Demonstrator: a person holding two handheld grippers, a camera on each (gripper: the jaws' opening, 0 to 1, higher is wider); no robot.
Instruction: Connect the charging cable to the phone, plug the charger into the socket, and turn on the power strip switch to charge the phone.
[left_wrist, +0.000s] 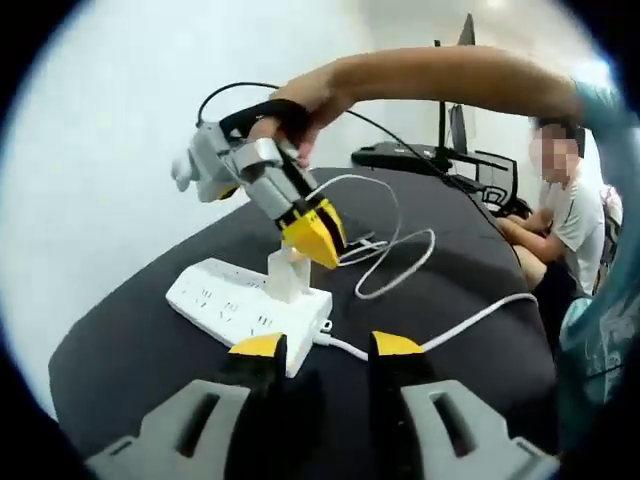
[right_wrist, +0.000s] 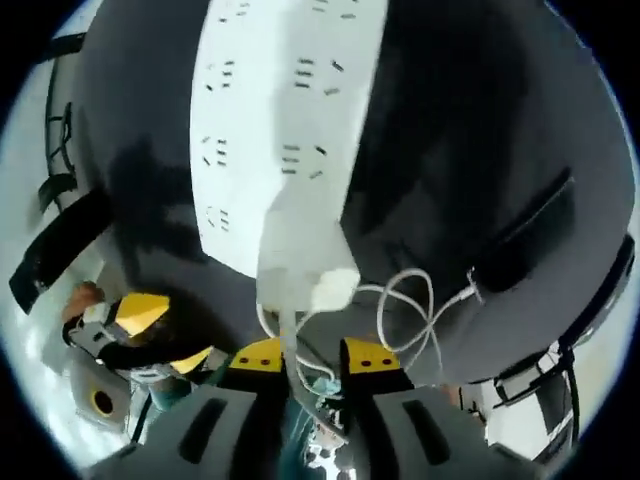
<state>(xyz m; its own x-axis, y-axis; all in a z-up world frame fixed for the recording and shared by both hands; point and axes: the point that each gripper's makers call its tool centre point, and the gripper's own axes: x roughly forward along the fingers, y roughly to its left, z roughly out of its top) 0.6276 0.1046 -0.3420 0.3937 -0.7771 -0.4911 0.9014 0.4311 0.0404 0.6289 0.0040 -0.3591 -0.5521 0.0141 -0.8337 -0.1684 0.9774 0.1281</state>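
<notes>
Dark table (left_wrist: 150, 340), charger (left_wrist: 287, 276) in power strip (left_wrist: 235, 305)

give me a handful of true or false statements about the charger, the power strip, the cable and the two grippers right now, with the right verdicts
1. The white charger stands on the white power strip. True.
2. The right gripper is over the charger. True.
3. The left gripper is clamped on the power strip. False: its jaws are open with nothing between them, short of the strip's end.
4. The table has a white cover. False: its cover is dark.
5. A white cable lies in loops on the table beyond the strip. True.
6. The phone lies on top of the power strip. False: it lies on the dark cover, apart from the strip.
</notes>
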